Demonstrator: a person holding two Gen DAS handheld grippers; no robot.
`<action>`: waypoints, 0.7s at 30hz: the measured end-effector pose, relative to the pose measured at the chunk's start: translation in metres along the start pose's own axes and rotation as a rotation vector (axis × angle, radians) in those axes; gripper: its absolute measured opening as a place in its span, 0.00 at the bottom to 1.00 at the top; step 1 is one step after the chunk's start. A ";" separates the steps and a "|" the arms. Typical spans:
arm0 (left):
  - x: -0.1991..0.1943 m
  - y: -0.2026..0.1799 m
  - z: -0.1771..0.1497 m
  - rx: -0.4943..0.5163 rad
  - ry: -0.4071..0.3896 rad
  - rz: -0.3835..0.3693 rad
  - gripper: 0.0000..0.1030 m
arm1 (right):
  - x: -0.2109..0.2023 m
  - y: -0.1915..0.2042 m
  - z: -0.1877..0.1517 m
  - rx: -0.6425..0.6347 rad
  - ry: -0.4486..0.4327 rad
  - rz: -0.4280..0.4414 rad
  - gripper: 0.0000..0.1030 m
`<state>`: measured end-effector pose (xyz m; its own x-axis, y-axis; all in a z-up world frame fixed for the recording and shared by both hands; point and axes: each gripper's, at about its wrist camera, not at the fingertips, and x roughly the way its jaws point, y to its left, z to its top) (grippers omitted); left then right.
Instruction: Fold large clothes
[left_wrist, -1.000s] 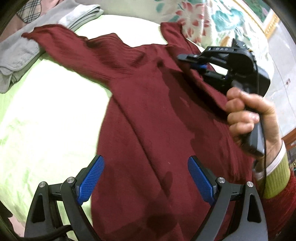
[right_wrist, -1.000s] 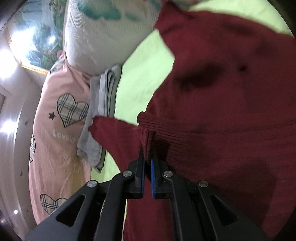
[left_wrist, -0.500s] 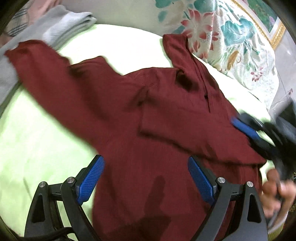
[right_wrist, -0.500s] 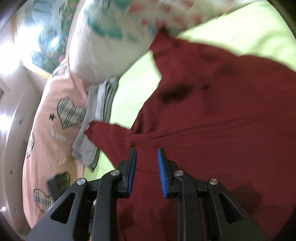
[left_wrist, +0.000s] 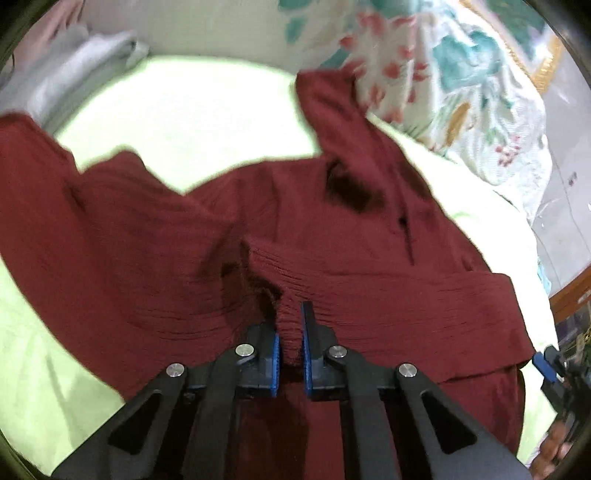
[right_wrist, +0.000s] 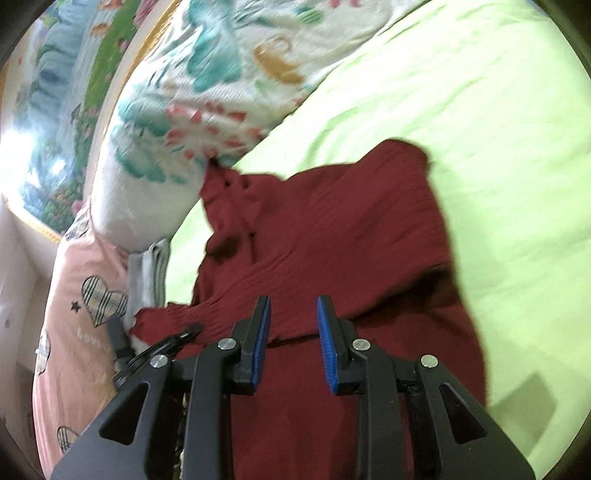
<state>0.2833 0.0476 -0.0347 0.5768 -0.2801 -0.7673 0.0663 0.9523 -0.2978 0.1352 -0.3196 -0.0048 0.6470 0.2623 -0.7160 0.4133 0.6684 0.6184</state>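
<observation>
Lime-green bedding is covering the bed, with a floral pillow at the far end and a pink heart-print quilt carrying blurred, unreadable lettering. The maroon sweater is lying spread across the bed. The left gripper, having just closed, is pinching its ribbed cuff; the right gripper is hanging narrowly parted above it, gripping nothing.

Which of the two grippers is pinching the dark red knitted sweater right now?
The left gripper: its blue pads have just closed on the ribbed cuff of the dark red knitted sweater. The right gripper has just been opening, nothing pinched between its pads.
</observation>
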 end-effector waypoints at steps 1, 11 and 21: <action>-0.007 0.004 0.001 -0.001 -0.024 0.008 0.07 | -0.004 -0.004 0.003 0.002 -0.008 -0.010 0.26; 0.000 0.051 -0.003 -0.071 -0.018 0.088 0.07 | -0.004 -0.039 0.044 0.005 -0.058 -0.165 0.46; -0.001 0.056 -0.010 -0.070 -0.021 0.130 0.07 | 0.072 -0.061 0.080 0.021 0.090 -0.115 0.52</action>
<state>0.2780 0.0997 -0.0561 0.5938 -0.1513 -0.7902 -0.0666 0.9695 -0.2357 0.2075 -0.3971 -0.0683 0.5345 0.2471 -0.8082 0.4954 0.6832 0.5365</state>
